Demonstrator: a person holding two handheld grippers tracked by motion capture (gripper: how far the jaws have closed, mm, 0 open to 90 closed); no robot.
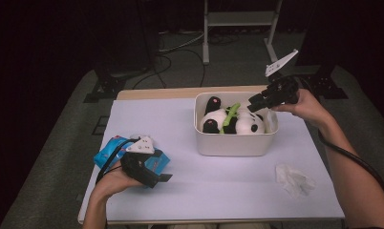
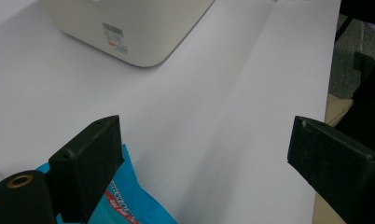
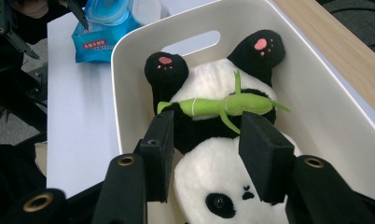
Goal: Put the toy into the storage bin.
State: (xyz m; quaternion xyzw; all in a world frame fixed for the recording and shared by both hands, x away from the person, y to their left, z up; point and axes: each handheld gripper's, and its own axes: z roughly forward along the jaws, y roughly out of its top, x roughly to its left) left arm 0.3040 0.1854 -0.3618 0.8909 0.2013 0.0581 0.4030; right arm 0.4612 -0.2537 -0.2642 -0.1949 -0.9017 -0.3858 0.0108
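We hold the right gripper (image 1: 257, 102) over the bin (image 1: 235, 143) at the far right of the table (image 1: 180, 191); its jaws stand apart above the panda (image 3: 223, 186), pads clear of the plush, nothing clamped between them; the panda lies on its back inside the bin, paws up toward the slotted end wall, a green bamboo stalk (image 3: 223, 106) across its belly; from the right gripper view we look past both black jaws at its white head. Our left gripper (image 1: 156, 179) rests low at the near left, jaws spread wide and released, one jaw just beside the blue pack (image 1: 111, 151); a crumpled tissue (image 1: 294, 179) lies on the sheet near our right forearm, well apart from the bin.
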